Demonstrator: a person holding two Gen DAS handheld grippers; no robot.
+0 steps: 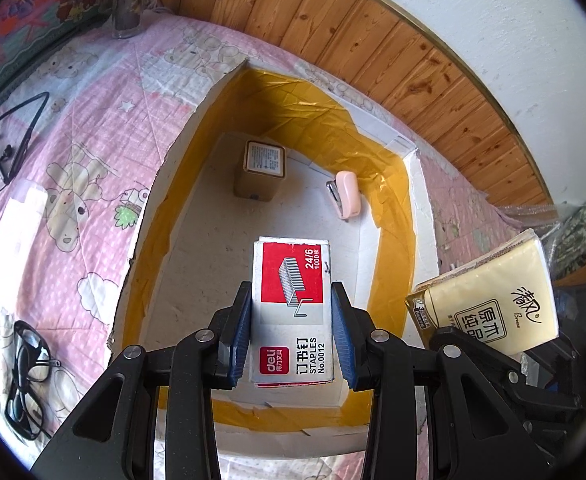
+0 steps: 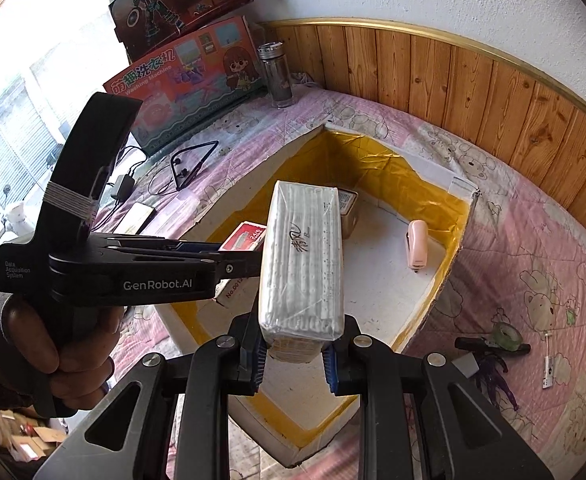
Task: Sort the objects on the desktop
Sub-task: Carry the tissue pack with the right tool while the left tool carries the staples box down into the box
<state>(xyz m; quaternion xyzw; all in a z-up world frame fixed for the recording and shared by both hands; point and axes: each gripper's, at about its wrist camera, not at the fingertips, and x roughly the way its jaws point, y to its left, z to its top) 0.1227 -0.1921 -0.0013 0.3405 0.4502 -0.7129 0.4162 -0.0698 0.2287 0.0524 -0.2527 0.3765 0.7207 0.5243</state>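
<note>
Left gripper (image 1: 292, 330) pinches the staple box (image 1: 292, 312) above the tray's near rim (image 1: 285, 420); bare floor lies ahead. Right gripper (image 2: 293, 354) pinches the tissue pack (image 2: 303, 264); only its view shows the person's hand (image 2: 59, 344).

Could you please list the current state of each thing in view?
Left claw: shut on red-and-white staples box, above the box.
Right claw: shut on pale wrapped tissue pack.
White foam box with yellow tape: open.
Pink stapler: lying inside.
Brown carton: upright inside.

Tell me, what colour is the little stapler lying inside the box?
Pale pink stapler, clearest in the left wrist view.
</note>
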